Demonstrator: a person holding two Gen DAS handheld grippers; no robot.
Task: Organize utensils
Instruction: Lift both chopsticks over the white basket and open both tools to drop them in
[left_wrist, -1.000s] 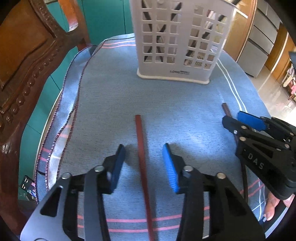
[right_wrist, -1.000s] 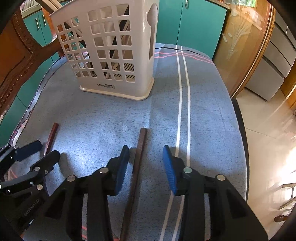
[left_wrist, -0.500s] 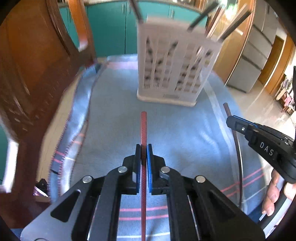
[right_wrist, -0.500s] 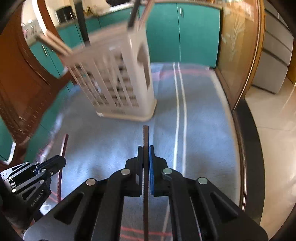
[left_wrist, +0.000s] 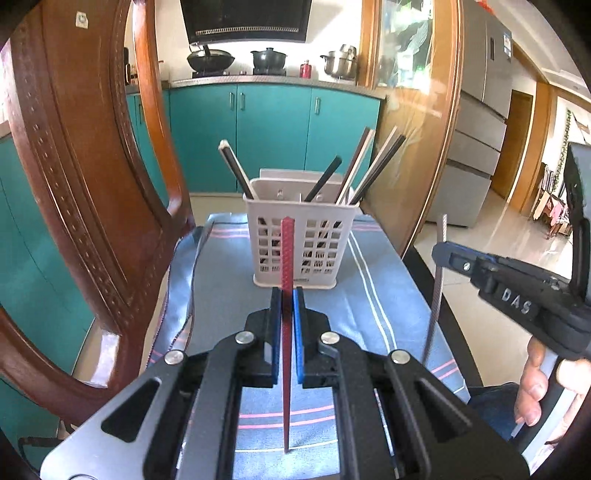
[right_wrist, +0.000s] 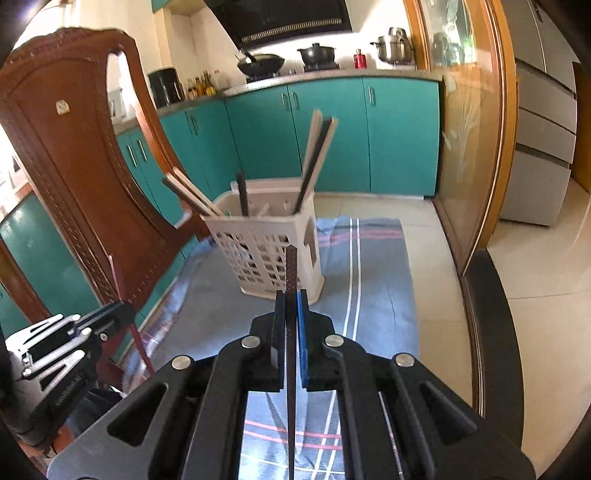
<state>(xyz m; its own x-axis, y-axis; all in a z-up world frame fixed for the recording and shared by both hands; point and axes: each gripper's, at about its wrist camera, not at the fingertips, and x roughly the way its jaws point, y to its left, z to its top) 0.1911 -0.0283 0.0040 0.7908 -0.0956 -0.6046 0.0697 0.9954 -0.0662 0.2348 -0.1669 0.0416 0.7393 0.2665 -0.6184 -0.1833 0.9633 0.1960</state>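
My left gripper (left_wrist: 287, 295) is shut on a red chopstick (left_wrist: 287, 258) and holds it lifted above the blue cloth, pointing at the white lattice utensil basket (left_wrist: 301, 254). My right gripper (right_wrist: 291, 297) is shut on a dark brown chopstick (right_wrist: 291, 269), also lifted, aimed at the basket (right_wrist: 266, 254). The basket holds several chopsticks (left_wrist: 373, 166) standing upright. In the left wrist view the right gripper (left_wrist: 443, 254) shows at the right with its chopstick (left_wrist: 437, 288). In the right wrist view the left gripper (right_wrist: 118, 310) shows at lower left.
A carved wooden chair back (left_wrist: 85, 184) stands close at the left of the table. The blue striped cloth (right_wrist: 369, 280) covers the table. A wood-framed glass door (right_wrist: 472, 147) is at the right. Teal cabinets (left_wrist: 273, 133) are behind.
Both grippers closed on their chopsticks, lifted them off the cloth and tilted up, so the basket now looks farther away and lower.
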